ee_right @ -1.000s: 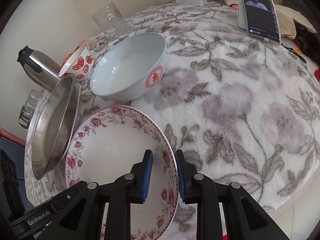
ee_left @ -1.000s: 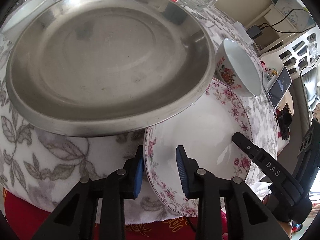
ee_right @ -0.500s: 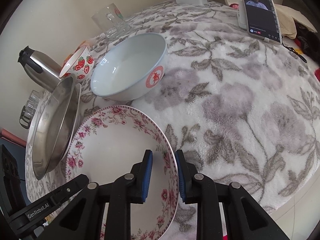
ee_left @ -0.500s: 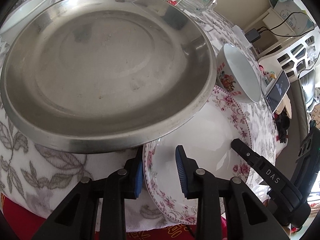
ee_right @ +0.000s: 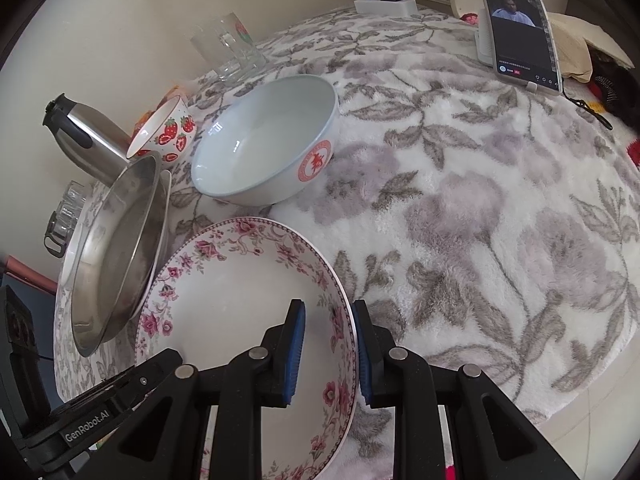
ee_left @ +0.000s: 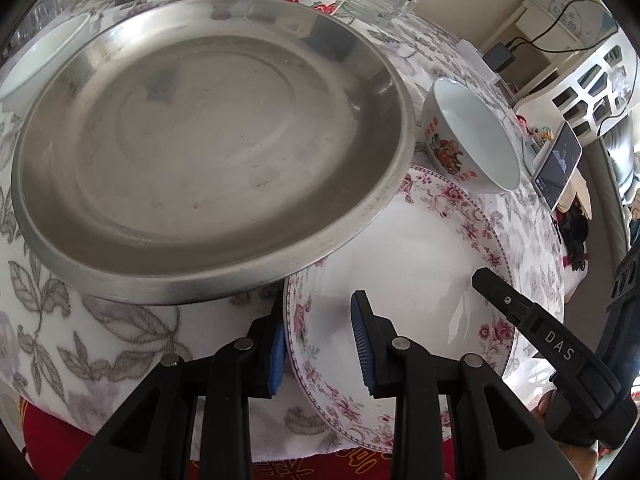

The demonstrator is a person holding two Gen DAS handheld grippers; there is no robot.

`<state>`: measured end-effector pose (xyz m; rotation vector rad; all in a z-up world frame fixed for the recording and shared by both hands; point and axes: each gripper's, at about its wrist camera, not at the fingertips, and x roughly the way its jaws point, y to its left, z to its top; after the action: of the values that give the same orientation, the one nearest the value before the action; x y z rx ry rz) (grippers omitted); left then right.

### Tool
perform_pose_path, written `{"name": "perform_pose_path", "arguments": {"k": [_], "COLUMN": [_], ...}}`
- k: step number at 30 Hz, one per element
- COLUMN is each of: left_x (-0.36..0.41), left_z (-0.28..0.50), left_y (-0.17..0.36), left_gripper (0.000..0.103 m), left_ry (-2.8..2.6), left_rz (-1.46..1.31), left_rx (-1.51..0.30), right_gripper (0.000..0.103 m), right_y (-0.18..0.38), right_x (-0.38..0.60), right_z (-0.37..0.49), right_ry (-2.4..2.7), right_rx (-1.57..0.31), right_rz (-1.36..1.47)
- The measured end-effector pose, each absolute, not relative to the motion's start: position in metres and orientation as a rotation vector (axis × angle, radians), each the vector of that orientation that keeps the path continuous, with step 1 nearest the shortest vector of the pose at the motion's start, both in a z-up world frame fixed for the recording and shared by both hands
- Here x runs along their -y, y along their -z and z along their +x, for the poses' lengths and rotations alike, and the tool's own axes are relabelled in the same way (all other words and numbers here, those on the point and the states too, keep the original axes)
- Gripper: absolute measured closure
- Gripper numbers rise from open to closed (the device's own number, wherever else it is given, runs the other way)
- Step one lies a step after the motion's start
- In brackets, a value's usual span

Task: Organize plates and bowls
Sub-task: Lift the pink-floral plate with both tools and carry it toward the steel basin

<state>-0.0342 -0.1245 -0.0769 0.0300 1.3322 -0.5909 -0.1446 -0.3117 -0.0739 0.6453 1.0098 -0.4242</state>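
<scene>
In the left wrist view, the left gripper (ee_left: pixel 318 338) is seen at the bottom centre, its jaws straddling the near rim of the flowered plate (ee_left: pixel 416 256). The left pad lies against the outside of the rim, while the right pad stands apart over the white inside; a firm pinch cannot be confirmed. The steel plate (ee_left: pixel 208 140) fills the upper left and middle of the frame, and its lower right edge overlaps the flowered plate. A white bowl (ee_left: pixel 472 136) with a red print is seen at the upper right, just beyond the flowered plate. The right gripper (ee_left: pixel 520 320) reaches in from the lower right.

In the right wrist view, the right gripper (ee_right: pixel 330 354) is seen at the bottom centre, its blue pads set on either side of the flowered plate's (ee_right: pixel 240 304) right rim, which is pinched between them. The steel plate (ee_right: pixel 116 248) is seen tilted at the left, the white bowl (ee_right: pixel 268 144) above the plate, a strawberry bowl (ee_right: pixel 168 132) and a flask (ee_right: pixel 84 136) at the upper left. All rest on a flowered cloth (ee_right: pixel 480 208).
</scene>
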Motion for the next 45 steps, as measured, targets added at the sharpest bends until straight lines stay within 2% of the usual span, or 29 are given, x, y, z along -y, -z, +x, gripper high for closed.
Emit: {"name": "perform_pose_path", "arguments": {"k": [45], "left_x": [0.131], "left_z": [-0.062], "left_y": [0.014], "left_gripper": [0.071], "left_ry": [0.775], "left_rz": [0.046], "left_rx": [-1.114], "right_gripper": [0.078], "right_y": [0.01], "right_x": [0.317], "right_z": [-0.196], "right_ry": [0.426], "right_rx": [-0.743], "right_rz": [0.654]}}
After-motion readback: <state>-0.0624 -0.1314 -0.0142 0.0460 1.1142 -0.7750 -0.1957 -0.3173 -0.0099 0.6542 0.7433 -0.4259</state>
